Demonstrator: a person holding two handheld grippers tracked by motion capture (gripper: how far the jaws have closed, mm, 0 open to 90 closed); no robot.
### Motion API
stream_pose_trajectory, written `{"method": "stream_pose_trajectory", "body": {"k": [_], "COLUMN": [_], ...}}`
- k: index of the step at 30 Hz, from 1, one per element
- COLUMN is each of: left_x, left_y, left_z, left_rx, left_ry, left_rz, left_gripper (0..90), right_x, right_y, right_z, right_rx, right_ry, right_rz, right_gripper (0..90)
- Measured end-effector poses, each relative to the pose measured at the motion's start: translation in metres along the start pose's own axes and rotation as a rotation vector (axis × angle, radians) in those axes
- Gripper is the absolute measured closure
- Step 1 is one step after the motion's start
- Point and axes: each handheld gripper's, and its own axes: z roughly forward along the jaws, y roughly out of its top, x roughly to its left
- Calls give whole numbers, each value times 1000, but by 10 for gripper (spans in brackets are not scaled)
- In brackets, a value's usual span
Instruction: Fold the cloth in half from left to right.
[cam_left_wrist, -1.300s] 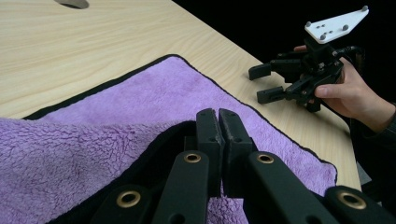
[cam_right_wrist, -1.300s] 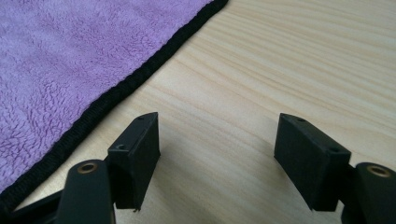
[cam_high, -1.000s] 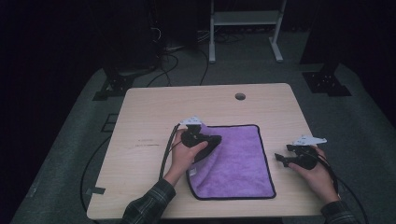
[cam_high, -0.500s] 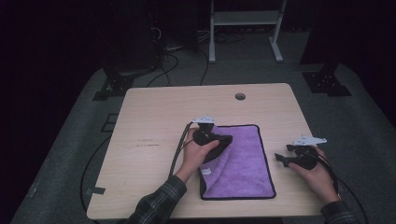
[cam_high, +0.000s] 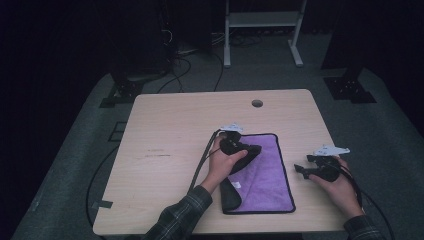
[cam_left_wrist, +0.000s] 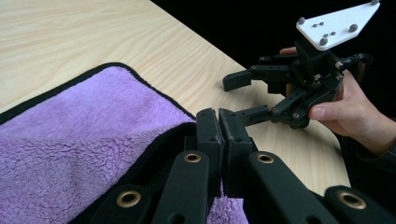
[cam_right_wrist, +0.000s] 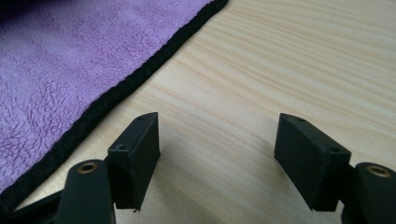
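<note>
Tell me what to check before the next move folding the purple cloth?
1. Left gripper jaws shut on the cloth edge: ok.
2. Purple cloth left side lifted over, dark underside showing: ok.
3. Right gripper jaws open and holding nothing: ok.
4. Right gripper off the cloth, on bare table: ok.
5. Fold edges lined up: cannot tell.

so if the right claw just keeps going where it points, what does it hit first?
Probably the purple cloth: the open right claw points over bare table toward its black-trimmed edge. The left claw lies farther along that line; depth is unclear.
</note>
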Motion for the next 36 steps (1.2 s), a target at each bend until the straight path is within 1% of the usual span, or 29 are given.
{"method": "stream_pose_trajectory", "body": {"k": [5, 12, 14, 19, 21, 24, 26, 30, 36], "left_x": [-3, -7, -8, -8, -7, -6, -6, -4, -6], "left_y": [3, 8, 9, 7, 5, 3, 1, -2, -3], "left_z": [13, 30, 36, 55, 61, 71, 77, 85, 92], "left_rx": [2, 23, 24, 57, 88, 104, 134, 156, 197], "left_ry": [-14, -25, -27, -31, -27, -32, -21, -2, 26], "left_rz": [-10, 4, -3, -9, -10, -29, -34, -44, -14], "left_gripper": [881, 881, 881, 880, 880, 879, 879, 879, 857], "right_x": [0, 0, 0, 0, 0, 0, 0, 0, 0], "right_y": [0, 0, 0, 0, 0, 0, 0, 0, 0], "right_z": [0, 0, 0, 0, 0, 0, 0, 0, 0], "right_rx": [0, 0, 0, 1, 1, 1, 2, 1, 2], "right_ry": [1, 1, 1, 2, 3, 3, 3, 3, 4], "right_rz": [2, 2, 2, 1, 1, 0, 0, -1, -1], "right_gripper": [298, 297, 297, 295, 293, 292, 291, 290, 288]}}
